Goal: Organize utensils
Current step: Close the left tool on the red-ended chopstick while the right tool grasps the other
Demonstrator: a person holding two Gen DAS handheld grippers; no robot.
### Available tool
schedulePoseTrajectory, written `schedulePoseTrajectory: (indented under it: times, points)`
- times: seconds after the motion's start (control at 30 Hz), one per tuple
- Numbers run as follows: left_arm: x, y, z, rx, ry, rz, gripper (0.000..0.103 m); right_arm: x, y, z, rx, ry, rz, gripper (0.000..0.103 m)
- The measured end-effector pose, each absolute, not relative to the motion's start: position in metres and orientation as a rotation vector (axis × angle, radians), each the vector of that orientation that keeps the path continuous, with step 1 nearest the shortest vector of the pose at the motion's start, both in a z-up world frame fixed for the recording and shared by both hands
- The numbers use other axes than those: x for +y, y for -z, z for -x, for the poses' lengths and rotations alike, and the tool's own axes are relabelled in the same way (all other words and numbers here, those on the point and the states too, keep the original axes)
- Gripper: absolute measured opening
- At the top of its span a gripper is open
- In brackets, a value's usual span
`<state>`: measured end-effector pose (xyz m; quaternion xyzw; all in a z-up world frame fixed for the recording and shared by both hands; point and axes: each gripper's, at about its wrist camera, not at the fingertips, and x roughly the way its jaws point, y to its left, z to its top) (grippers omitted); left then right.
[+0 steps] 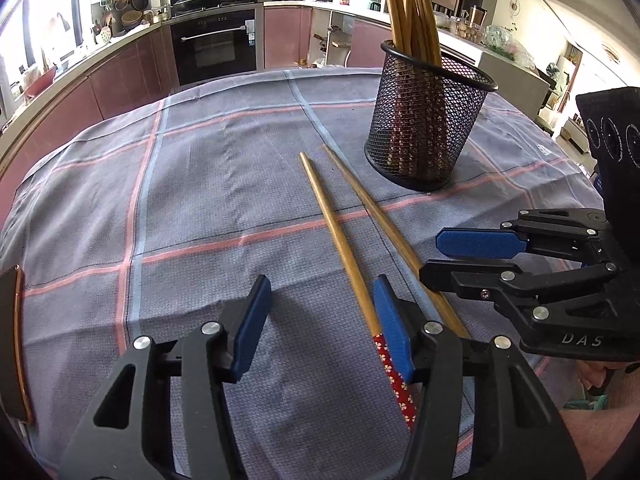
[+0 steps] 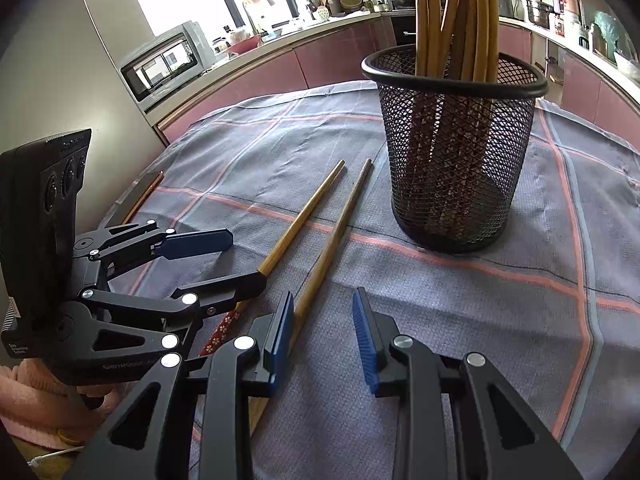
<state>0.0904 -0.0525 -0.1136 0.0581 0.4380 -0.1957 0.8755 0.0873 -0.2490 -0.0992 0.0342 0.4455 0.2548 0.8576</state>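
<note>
Two grippers hovered low over the tablecloth [image 1: 208, 168], both with their blue pads spread and nothing between them. Seen from its own camera, the left gripper [image 1: 322, 330] stood wide open, its right-hand pad [image 1: 394, 332] just beside — perhaps touching, I could not tell — the left chopstick [image 1: 340, 240], whose red flowered end ran down toward 5 o'clock behind that finger. From the other camera, the right gripper [image 2: 324, 338] was likewise parted, its left-hand pad [image 2: 282, 336] lying over the right chopstick [image 2: 332, 240], which passed under that finger rather than into the gap. Both loose chopsticks lay flat on the cloth, nearly parallel and slightly apart, their plain tips pointing toward 12 o'clock. Beyond them, at about 1 o'clock in each view, the black mesh holder [image 1: 428, 128] stood upright on the cloth with a bundle of chopsticks [image 1: 408, 12] leaning inside it — well clear of either gripper. At 9 o'clock in the left view, a dark phone [image 1: 12, 344] lay at the cloth's edge.
</note>
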Motion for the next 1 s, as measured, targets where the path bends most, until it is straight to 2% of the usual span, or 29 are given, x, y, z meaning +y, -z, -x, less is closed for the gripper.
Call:
schedulePoseTrajectory:
  times: [0.3, 0.43, 0.57, 0.87, 1.0]
  points:
    - [-0.054, 0.114, -0.091, 0.918, 0.428, -0.105, 0.033, -0.235, 0.099, -0.105, 0.931, -0.510, -0.042, 0.028]
    - [-0.055, 0.113, -0.095, 0.925, 0.428, -0.091, 0.032, -0.231, 0.099, -0.108, 0.930, -0.501, -0.028, 0.028]
    - [-0.058, 0.114, -0.103, 0.921, 0.421, -0.095, 0.034, -0.231, 0.100, -0.112, 0.927, -0.478, -0.026, 0.021]
    - [-0.061, 0.116, -0.115, 0.911, 0.409, -0.113, 0.030, -0.235, 0.101, -0.118, 0.929, -0.479, -0.059, 0.018]
    - [-0.061, 0.116, -0.114, 0.908, 0.402, -0.112, 0.023, -0.237, 0.102, -0.119, 0.932, -0.482, -0.071, 0.018]
